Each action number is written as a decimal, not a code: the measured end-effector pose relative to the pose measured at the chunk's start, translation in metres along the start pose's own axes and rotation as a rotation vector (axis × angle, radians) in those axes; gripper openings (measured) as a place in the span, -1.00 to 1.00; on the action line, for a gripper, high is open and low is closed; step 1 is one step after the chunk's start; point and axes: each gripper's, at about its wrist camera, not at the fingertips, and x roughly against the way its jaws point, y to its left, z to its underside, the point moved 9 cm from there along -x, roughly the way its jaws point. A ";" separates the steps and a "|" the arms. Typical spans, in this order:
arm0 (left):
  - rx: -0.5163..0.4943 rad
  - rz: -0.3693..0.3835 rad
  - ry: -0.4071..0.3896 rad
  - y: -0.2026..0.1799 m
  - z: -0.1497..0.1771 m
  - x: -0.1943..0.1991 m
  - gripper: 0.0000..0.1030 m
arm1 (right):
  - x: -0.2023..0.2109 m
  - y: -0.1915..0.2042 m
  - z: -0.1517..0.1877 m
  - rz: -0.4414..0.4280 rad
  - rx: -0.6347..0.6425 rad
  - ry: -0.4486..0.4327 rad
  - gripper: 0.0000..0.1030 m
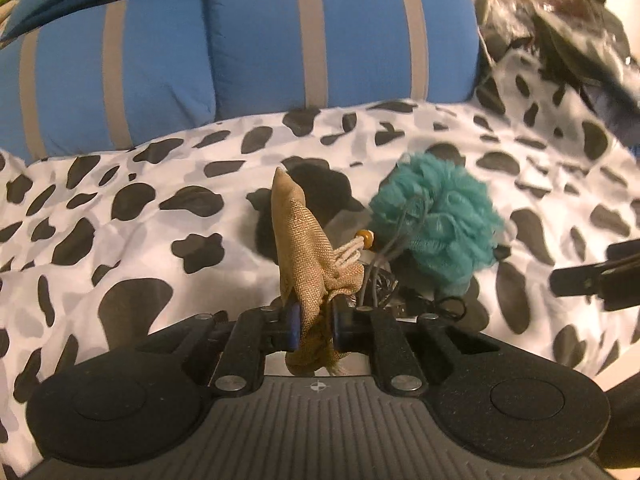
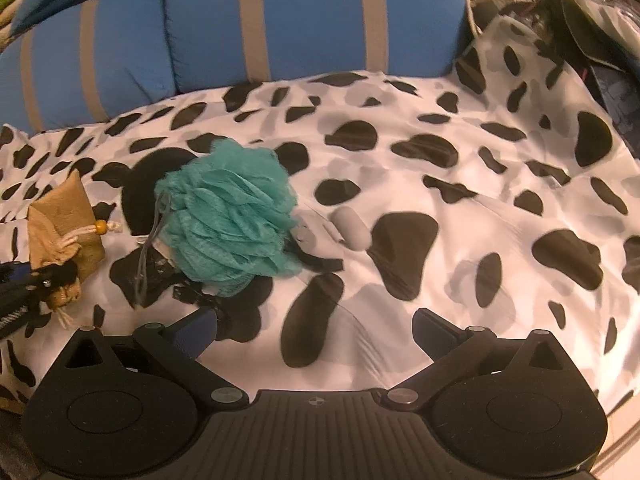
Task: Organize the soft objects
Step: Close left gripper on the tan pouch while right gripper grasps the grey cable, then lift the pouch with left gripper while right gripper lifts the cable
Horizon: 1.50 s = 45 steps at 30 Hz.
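Tongs on the left are clamped narrow on a tan burlap pouch, gripping it near its gathered drawstring neck, with the pouch body standing up above the pads and clear of the bedspread. Right tongs stand wide and hold nothing, poised low over the spotted bedspread.

A teal mesh bath pouf rests on the bedspread just beside the pouch, its cord loop trailing toward some small dark items that are partly hidden beneath it. A small pale grey oblong object lies near the pouf on the far side. Blue striped cushions line the back of the bed.

Judgement: the step in hand is carrying the pouch to its place. Grip is on bunched fabric near the neck, so the pouch may swing or slip; a steady, level carry is advised. Drawstring and bead hang close to the pouf's cord, so lift well clear to avoid snagging.
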 end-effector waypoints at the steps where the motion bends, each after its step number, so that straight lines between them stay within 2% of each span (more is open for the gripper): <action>1: 0.010 0.007 -0.006 0.002 0.000 0.004 -0.73 | 0.000 0.002 -0.001 -0.004 0.004 -0.003 1.00; 7: 0.073 0.047 -0.036 0.015 -0.001 0.028 -0.73 | -0.004 0.019 0.002 -0.049 0.037 0.007 1.00; 13: 0.105 0.054 -0.004 0.028 0.009 0.036 -0.73 | -0.012 0.045 0.007 -0.093 0.082 0.037 0.98; 15: 0.108 0.050 0.012 0.033 0.013 0.035 -0.73 | -0.016 0.055 0.009 -0.105 0.104 0.050 0.88; 17: 0.118 0.046 0.026 0.038 0.016 0.033 -0.73 | -0.020 0.066 0.012 -0.120 0.126 0.066 0.86; 23: 0.198 0.040 0.062 0.060 0.022 0.030 -0.73 | -0.036 0.103 0.022 -0.170 0.214 0.113 0.67; 28: 0.226 0.036 0.080 0.068 0.023 0.027 -0.73 | -0.054 0.133 0.032 -0.204 0.299 0.154 0.35; 33: 0.232 0.034 0.093 0.069 0.022 0.025 -0.73 | -0.073 0.154 0.045 -0.199 0.373 0.200 -0.14; 35: 0.231 0.030 0.098 0.069 0.022 0.024 -0.73 | -0.077 0.157 0.048 -0.179 0.406 0.191 -0.18; 37: 0.227 0.026 0.104 0.069 0.022 0.023 -0.73 | -0.077 0.160 0.048 -0.172 0.424 0.179 -0.40; 38: 0.224 0.024 0.107 0.069 0.022 0.022 -0.73 | -0.076 0.160 0.047 -0.166 0.428 0.174 -0.70; 39: 0.222 0.022 0.111 0.068 0.022 0.022 -0.73 | -0.076 0.158 0.047 -0.161 0.426 0.172 -0.80; 45: 0.219 0.017 0.117 0.066 0.021 0.022 -0.73 | -0.072 0.147 0.038 -0.141 0.380 0.145 -0.80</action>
